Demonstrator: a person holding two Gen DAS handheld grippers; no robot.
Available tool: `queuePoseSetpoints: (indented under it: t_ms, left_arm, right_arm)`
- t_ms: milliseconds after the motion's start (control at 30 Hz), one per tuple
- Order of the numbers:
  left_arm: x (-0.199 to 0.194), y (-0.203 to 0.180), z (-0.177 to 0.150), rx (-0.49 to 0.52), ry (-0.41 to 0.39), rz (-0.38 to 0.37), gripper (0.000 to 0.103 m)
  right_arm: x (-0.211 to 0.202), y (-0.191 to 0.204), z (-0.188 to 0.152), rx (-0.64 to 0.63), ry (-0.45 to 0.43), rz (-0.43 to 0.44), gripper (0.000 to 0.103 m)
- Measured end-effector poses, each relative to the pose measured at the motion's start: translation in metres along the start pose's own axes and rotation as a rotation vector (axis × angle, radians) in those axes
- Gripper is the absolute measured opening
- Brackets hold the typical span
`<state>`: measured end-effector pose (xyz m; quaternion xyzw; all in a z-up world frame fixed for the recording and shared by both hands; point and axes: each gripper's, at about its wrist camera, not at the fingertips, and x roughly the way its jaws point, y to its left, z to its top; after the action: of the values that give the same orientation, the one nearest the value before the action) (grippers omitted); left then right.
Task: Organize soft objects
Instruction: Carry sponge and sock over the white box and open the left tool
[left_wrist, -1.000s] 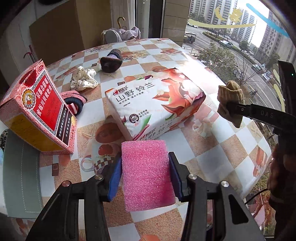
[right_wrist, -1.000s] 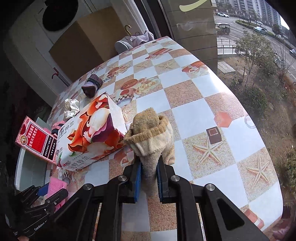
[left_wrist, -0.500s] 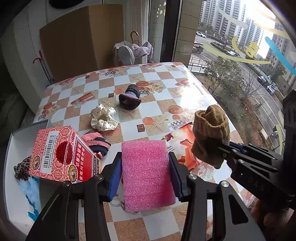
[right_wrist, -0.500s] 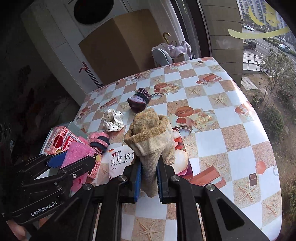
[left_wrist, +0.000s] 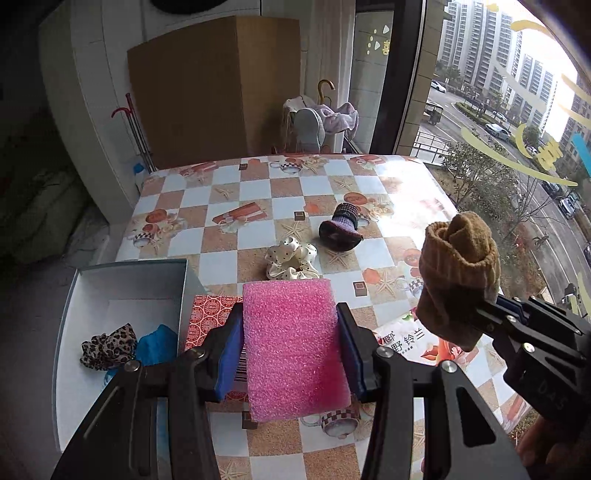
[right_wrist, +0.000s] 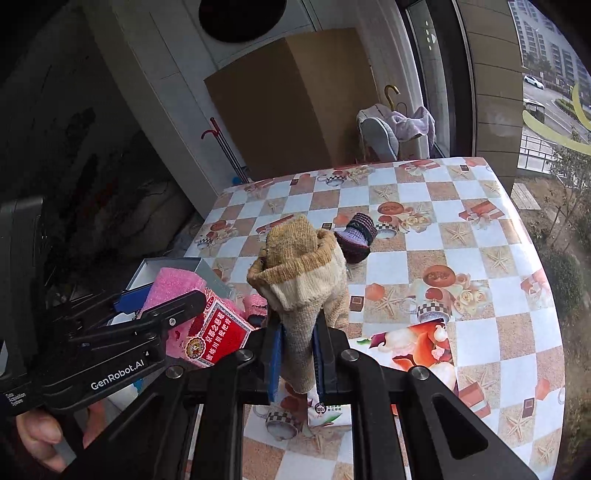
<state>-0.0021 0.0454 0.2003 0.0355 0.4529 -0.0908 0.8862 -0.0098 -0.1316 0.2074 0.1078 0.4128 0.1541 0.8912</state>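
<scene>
Both grippers loaded, held above the tabletop (left_wrist: 258, 229).
Left gripper (left_wrist: 291, 349) fingers pinching a pink foam block (left_wrist: 295, 347) over the red carton (left_wrist: 207, 317), beside the white box (left_wrist: 70, 295); right gripper (right_wrist: 297, 356) fingers clamped on a rolled tan sock (right_wrist: 303, 273), raised above the tissue pack (right_wrist: 421, 343).

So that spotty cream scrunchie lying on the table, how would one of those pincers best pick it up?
The cream scrunchie lies flat on the table, a puffy ring of ruffled fabric. Probably best to come straight down from above and pinch across one side of the ring, where the folds bunch up and give the fingers something to squeeze. The near edge looks clear; the dark sock sits close on its far right.
</scene>
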Motion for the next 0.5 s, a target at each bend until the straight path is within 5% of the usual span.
queuePoseSetpoints:
  t_ms: [500]
  left_arm:
    - [-0.015, 0.112, -0.028, -0.131, -0.018, 0.113, 0.051]
  right_arm:
    - [0.039, 0.116, 0.013, -0.17, 0.023, 0.092, 0.016]
